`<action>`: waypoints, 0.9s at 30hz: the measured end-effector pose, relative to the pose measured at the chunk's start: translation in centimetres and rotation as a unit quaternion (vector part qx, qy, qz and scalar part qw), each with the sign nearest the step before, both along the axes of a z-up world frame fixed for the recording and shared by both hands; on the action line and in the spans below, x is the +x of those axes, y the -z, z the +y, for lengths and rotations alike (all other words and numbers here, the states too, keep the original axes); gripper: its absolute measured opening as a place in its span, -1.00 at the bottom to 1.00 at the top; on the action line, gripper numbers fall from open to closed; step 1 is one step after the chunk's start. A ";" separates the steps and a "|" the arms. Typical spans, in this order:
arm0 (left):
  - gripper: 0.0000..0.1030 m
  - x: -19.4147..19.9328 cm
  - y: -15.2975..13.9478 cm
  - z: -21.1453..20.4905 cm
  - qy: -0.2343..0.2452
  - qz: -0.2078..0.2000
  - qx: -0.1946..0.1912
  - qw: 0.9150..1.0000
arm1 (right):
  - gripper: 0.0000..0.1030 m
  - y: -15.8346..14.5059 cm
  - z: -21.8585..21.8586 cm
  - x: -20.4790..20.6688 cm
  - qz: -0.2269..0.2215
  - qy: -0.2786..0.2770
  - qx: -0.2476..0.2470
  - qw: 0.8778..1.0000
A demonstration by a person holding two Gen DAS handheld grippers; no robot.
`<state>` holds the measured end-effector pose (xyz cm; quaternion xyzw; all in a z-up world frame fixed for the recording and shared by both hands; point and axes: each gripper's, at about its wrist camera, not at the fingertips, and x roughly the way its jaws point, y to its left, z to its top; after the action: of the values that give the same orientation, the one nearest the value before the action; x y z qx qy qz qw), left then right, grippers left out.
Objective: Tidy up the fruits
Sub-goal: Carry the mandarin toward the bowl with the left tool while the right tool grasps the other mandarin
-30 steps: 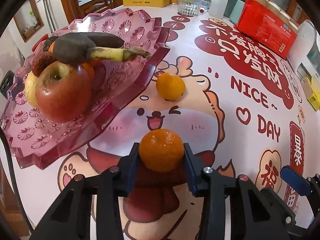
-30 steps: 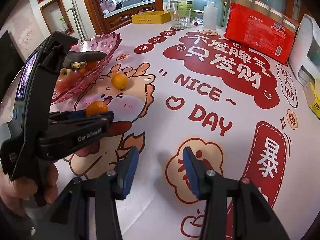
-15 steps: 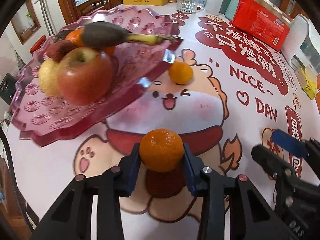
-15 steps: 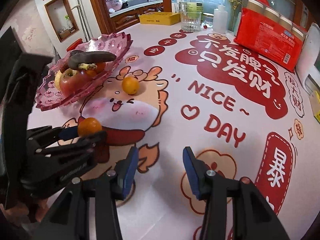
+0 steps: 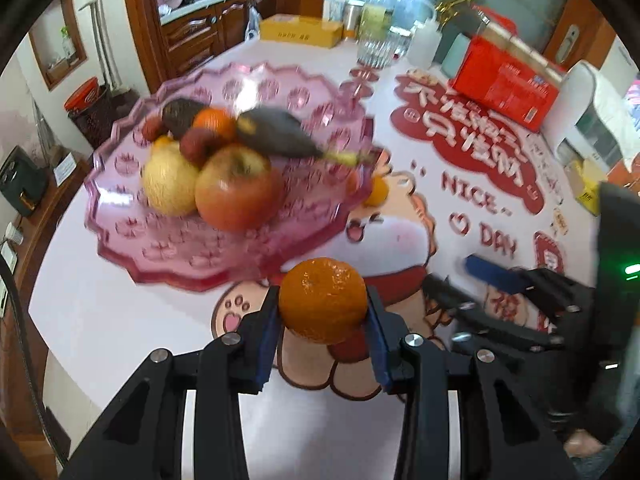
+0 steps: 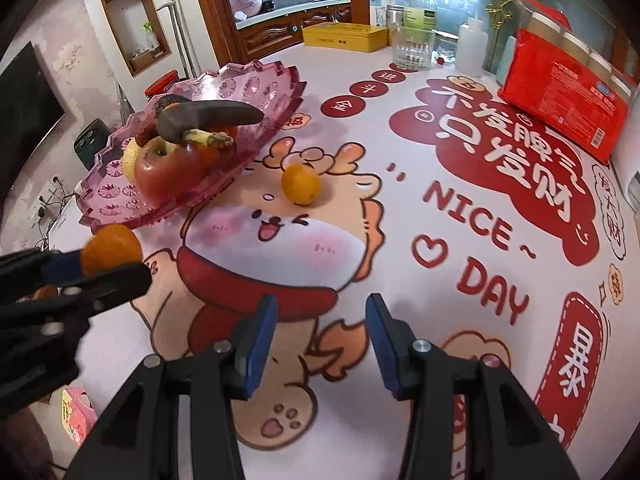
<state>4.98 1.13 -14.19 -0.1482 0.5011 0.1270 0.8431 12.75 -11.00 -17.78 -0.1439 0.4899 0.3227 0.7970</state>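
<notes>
The mandarin (image 5: 322, 299) sits clamped between the blue pads of the left gripper (image 5: 323, 322), gripped across its widest part so the round fruit cannot roll out, and it is carried above the surface (image 5: 120, 312), just short of the near rim of the pink fruit tray (image 5: 168, 276). That height looks chosen to clear the tray's raised scalloped edge before setting the fruit down. The tray already carries a red apple (image 5: 236, 188), a yellow apple (image 5: 170, 182), a blackened banana (image 5: 276, 134) lying across the top, some small red fruits and another orange one, piled toward the middle, so bare room remains along the near side. A second mandarin (image 6: 301, 183) lies on the surface just beside the tray's right edge, not yet collected. The right gripper (image 6: 321, 334) hangs over the cartoon-printed cloth with its jaws released and nothing between them, pointed roughly toward that loose mandarin, probably its next pick. A red carton (image 6: 560, 96) and bottles stand well apart at the far edge.
</notes>
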 end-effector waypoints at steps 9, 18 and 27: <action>-0.27 2.4 -2.5 2.5 -0.005 -0.025 0.053 0.998 | -0.10 0.3 2.6 1.1 -0.001 -0.001 -0.001 1.000; -0.27 5.5 -1.9 6.2 -0.020 -0.008 0.121 0.992 | -0.10 0.7 4.9 3.4 0.003 0.018 0.011 1.000; -0.26 6.6 -1.1 6.4 0.023 0.004 0.133 0.991 | -0.10 2.5 6.5 5.9 0.017 0.038 0.012 0.999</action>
<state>11.62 7.54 -13.10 -0.0226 0.4864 0.1742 0.8559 18.70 -4.46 -20.23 -0.1102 0.5046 0.3007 0.8017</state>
